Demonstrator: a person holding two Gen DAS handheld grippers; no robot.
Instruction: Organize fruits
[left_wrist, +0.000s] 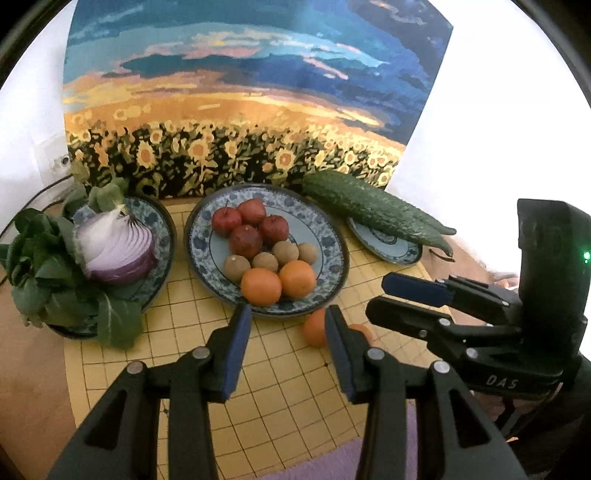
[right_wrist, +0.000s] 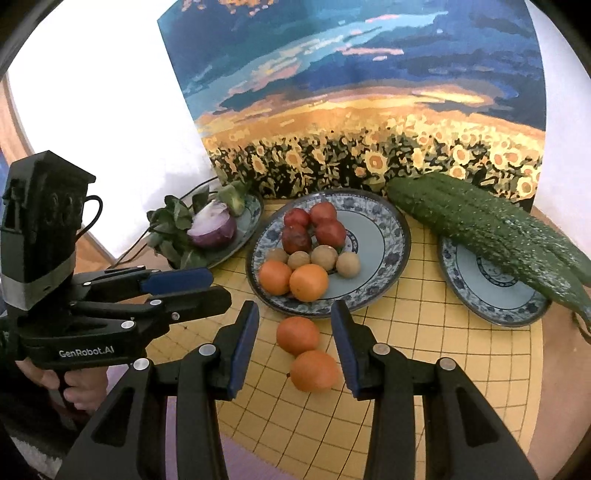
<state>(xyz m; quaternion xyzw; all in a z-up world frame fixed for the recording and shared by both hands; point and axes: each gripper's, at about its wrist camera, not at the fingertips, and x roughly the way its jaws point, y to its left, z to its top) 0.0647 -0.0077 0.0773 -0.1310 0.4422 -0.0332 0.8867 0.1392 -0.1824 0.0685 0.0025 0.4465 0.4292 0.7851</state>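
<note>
Two oranges (right_wrist: 297, 335) on mat; both grippers' jaws apart, gripping nothing.

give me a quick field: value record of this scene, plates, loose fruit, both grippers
centre plate: four red fruits, four brown round fruits, two oranges
left plate: halved red onion, leafy greens
right plate: two cucumbers lying across it
loose fruit: two oranges on the mat, in front of the centre plate
mat: yellow grid
left gripper: open, nothing held
right gripper: open, loose oranges seen between its fingers, not gripped
</note>
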